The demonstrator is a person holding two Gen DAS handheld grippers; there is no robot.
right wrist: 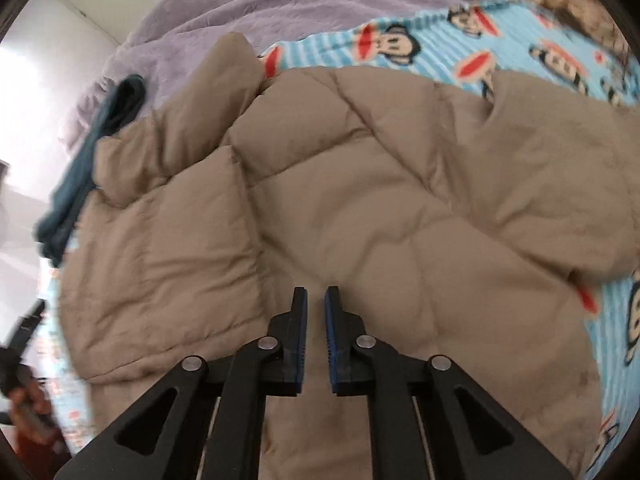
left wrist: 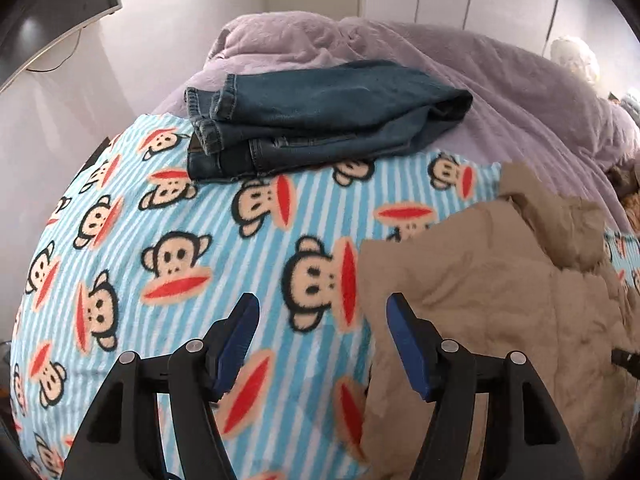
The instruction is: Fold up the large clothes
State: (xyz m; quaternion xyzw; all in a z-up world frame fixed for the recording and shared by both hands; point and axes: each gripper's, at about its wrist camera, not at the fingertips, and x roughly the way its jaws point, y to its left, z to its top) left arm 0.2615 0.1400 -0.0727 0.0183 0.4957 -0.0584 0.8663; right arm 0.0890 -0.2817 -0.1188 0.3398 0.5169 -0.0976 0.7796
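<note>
**Jacket laid out, no grip yet on the fabric**

The tan quilted jacket (right wrist: 360,208) lies spread on the monkey-print blanket (left wrist: 180,240), which covers the bed. In the right wrist view the jacket fills the middle of the picture, with 1 sleeve (right wrist: 192,120) lying toward 11 o'clock and another part folded toward 3 o'clock. In the left wrist view only its edge shows, from 3 to 5 o'clock.

The left gripper (left wrist: 322,312) has its fingers wide apart and holds nothing; it hangs over the blanket, just beside the jacket's edge. The right gripper (right wrist: 316,294) is above the middle of the jacket. Its fingers are nearly together, with a narrow gap, and no fabric sits between them.

A pair of jeans (left wrist: 312,120) lies already folded at 12 o'clock in the left wrist view, partly on the lilac duvet (left wrist: 500,92). So I judge that the jacket is the garment now in hand, and its folding looks barely begun.

The next move probably calls for each gripper to reach an edge or a sleeve. The padding is thick, so the right fingers would need to spread wider before they bite.
</note>
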